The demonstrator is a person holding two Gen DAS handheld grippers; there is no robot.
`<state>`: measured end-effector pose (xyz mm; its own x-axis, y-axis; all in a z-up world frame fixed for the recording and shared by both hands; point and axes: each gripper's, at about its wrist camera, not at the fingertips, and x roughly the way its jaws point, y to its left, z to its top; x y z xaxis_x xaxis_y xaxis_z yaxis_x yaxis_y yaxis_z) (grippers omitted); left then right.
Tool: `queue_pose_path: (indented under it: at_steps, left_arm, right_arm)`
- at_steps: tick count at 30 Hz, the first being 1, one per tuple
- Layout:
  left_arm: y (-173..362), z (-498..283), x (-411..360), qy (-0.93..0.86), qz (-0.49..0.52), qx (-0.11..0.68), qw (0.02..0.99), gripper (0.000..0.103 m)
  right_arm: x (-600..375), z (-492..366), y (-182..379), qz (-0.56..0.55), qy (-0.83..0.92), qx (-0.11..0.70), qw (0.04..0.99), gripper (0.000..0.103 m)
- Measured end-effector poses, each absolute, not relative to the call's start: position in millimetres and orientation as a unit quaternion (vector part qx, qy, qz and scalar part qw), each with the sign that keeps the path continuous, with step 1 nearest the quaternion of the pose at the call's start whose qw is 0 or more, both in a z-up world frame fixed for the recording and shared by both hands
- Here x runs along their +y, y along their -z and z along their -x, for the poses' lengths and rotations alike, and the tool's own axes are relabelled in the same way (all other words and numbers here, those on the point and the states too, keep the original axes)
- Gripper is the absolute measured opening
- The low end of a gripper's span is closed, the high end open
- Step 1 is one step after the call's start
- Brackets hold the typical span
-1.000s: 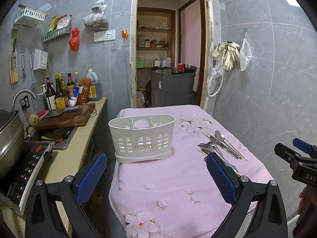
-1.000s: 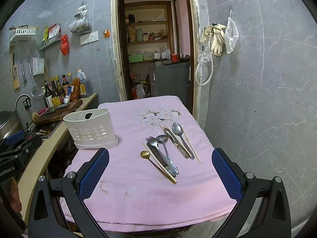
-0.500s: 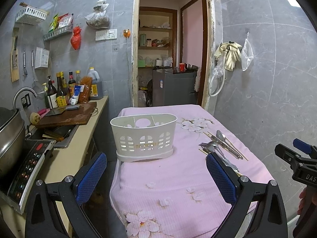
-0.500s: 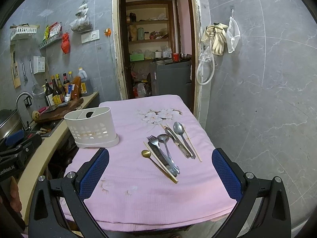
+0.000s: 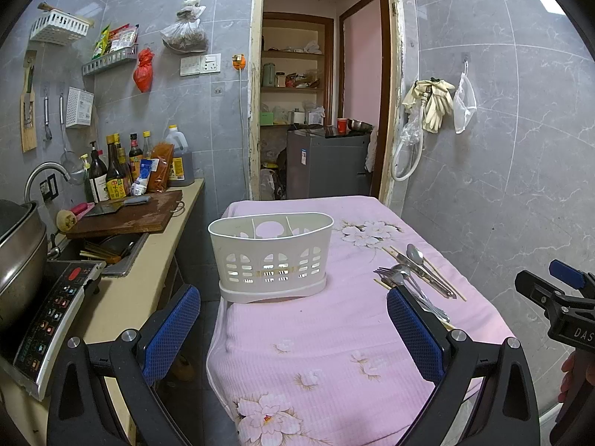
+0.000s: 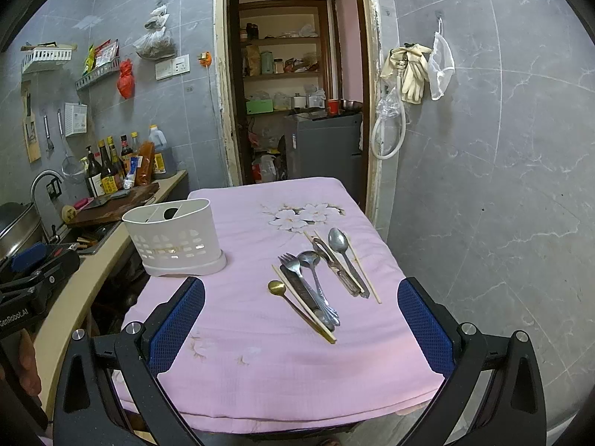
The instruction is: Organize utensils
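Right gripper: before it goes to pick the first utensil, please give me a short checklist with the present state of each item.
1. Right gripper open and holding nothing: ok.
2. Left gripper open and holding nothing: ok.
3. White caddy upright on the pink cloth: ok.
4. Caddy compartments free of utensils: ok.
5. Gold spoon reachable alone: not ok, a chopstick lies against its handle.
6. Fork separate from the spoons: not ok, they overlap.
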<state>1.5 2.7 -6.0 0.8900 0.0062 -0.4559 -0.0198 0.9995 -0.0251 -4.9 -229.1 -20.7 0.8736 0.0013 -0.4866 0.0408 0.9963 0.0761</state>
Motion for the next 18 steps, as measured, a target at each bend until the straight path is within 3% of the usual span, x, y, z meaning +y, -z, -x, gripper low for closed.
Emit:
queue_pose_path:
  at_steps: [18]
  left_arm:
    - [5.9,-1.8,3.0,-0.007,0.014,0.236,0.972,0.101]
  right_arm:
    - [-223.4,3.5,20.9,-0.040,0.006,0.254,0.966,0.102]
